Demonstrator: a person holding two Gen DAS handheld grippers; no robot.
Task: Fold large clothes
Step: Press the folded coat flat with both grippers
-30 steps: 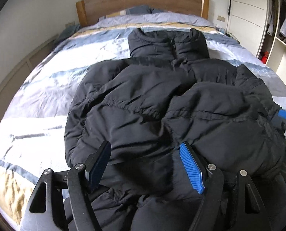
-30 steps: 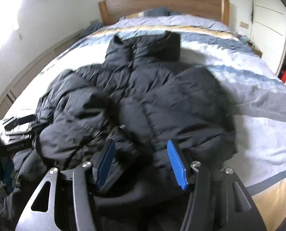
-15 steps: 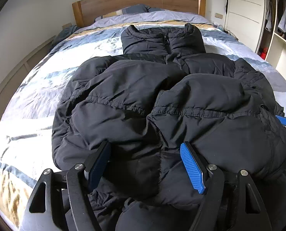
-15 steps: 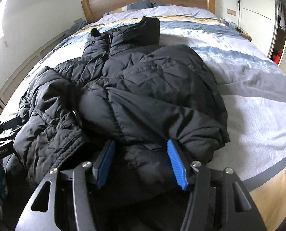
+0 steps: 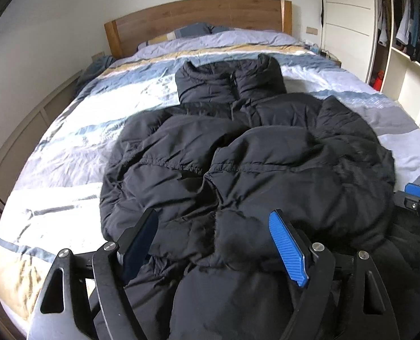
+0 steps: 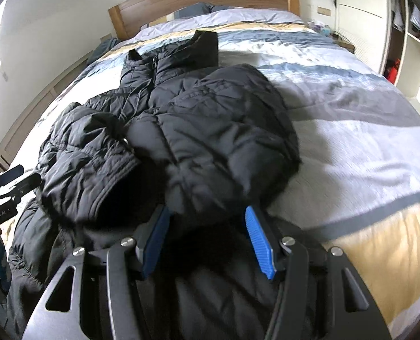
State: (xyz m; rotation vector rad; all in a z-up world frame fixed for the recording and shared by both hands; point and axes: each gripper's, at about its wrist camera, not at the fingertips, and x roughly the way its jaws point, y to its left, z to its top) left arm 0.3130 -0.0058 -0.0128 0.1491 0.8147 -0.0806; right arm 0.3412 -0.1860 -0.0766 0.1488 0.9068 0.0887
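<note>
A black puffer jacket (image 5: 266,170) lies face up on the bed, collar (image 5: 229,85) toward the headboard and both sleeves folded over its front. My left gripper (image 5: 212,218) is over the near hem; its jaws are opening, with puffy hem fabric between them. In the right wrist view the jacket (image 6: 210,130) spreads up and to the left, and my right gripper (image 6: 207,211) is shut on a thick bunch of its near right edge. Each gripper shows at the other view's edge: the right gripper (image 5: 419,198) and the left gripper (image 6: 9,181).
The striped duvet (image 6: 351,141) covers a wide bed with a wooden headboard (image 5: 198,19) and pillows (image 5: 193,29) at the far end. Open wardrobe shelves (image 5: 408,42) stand at the right. A panelled wall (image 5: 26,130) runs along the left. Jacket fabric hangs over the near bed edge.
The left view has pulled back and up, so the jacket looks smaller, and the left jaws stand a little wider. The right gripper has shifted sideways; the jacket now sits further left in its view.
</note>
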